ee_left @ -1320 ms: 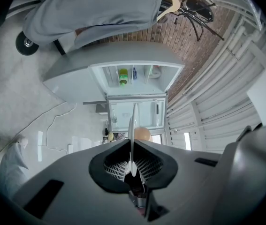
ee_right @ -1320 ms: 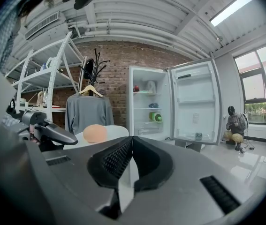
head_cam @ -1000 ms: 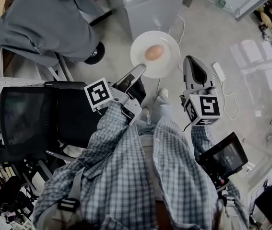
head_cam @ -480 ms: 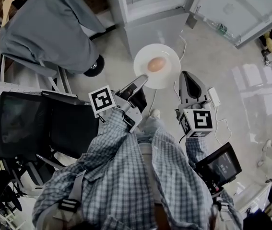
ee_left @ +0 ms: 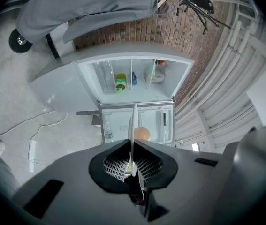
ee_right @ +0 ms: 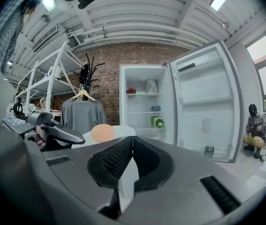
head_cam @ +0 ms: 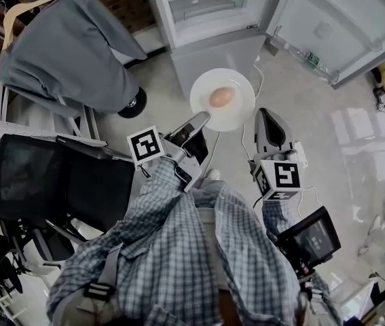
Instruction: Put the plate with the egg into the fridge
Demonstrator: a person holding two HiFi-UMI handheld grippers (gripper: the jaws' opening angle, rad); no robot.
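The left gripper's (head_cam: 201, 119) fingers pinch the thin rim of a round white plate (head_cam: 238, 116) at centre frame. It carries a smooth tan egg (head_cam: 221, 97). The right gripper's (head_cam: 265, 114) fingers are pressed together just beside it. Beyond, at upper centre, stands the open white fridge (head_cam: 209, 43).

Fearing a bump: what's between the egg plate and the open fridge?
Nothing: the right gripper view shows a bare stretch between plate and fridge.
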